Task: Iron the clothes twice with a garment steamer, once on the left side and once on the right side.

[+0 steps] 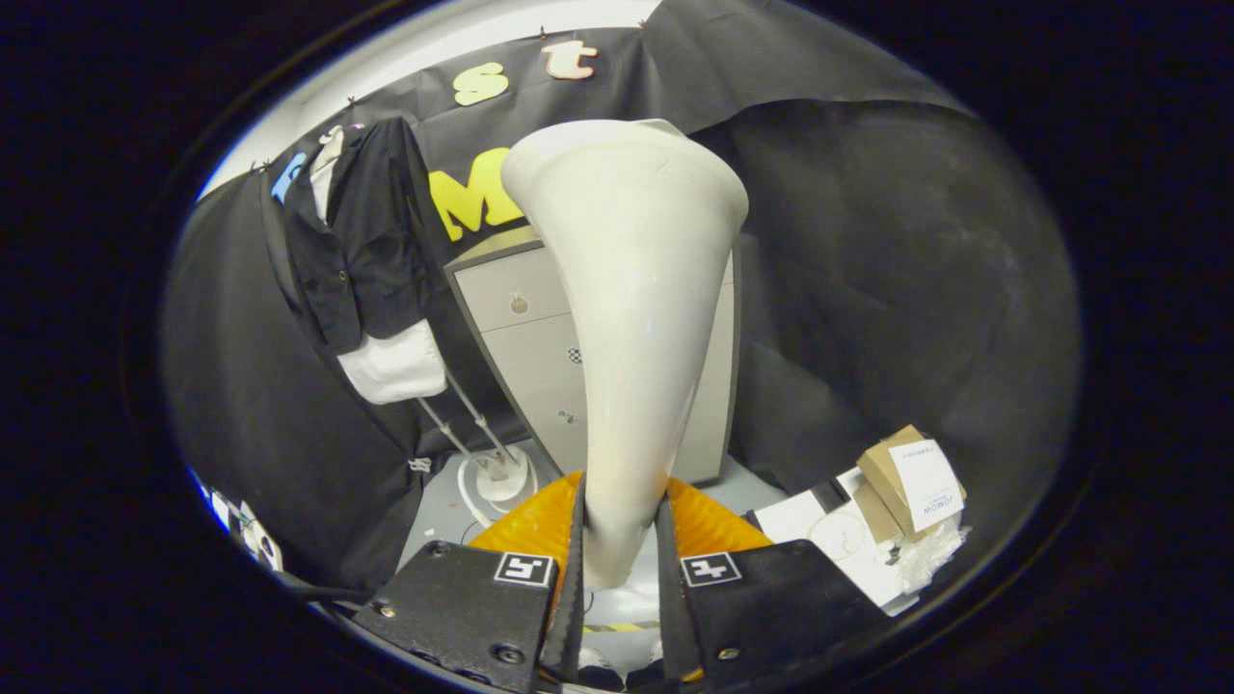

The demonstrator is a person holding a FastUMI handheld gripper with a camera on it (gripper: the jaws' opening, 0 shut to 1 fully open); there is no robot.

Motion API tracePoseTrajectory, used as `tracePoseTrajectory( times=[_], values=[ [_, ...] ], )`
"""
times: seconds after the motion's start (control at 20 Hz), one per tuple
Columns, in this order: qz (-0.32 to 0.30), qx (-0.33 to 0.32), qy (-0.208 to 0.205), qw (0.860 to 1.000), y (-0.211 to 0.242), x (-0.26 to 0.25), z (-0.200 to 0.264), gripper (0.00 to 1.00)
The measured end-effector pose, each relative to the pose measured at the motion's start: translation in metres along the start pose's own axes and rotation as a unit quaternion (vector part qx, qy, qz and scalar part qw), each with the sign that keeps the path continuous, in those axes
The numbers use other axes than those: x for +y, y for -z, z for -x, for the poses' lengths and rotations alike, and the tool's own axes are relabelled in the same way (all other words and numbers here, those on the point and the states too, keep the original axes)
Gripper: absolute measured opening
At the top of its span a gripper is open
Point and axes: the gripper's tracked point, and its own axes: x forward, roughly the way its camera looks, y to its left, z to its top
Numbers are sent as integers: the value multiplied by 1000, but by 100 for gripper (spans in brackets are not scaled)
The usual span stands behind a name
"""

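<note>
We have the garment steamer [627, 318] clamped in the gripper [622, 540]: both fingers press on its narrow handle end, so the gap between them is narrow. The steamer's long axis runs straight ahead along the fingers, flaring out to the wide head at the far end.

The clothes [362, 241] hang on a stand [482, 453] well off to the left of the steamer's axis and beyond the fingertips: dark jacket over a white garment (white hem shows below the jacket). Steamer head and garment are well apart, no contact. A drawer cabinet [525, 337] sits directly behind the steamer, between us and the booth wall, just right of the stand. Cardboard boxes [906, 482] and papers lie on the floor to the right, clear of the path.

Our read: steamer is secured, neither pass looks started. The move ahead turns on swinging the head left and forward until it faces the jacket front. Cannot tell from here which way the steam face points. We'd watch the stand's poles and the cabinet corner during the swing.
</note>
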Motion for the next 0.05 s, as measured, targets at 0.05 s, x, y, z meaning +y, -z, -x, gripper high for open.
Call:
tracePoseTrajectory(
  times=[0.05],
  values=[
    [-4,-1,0,1000,1,0,2,35]
  ],
)
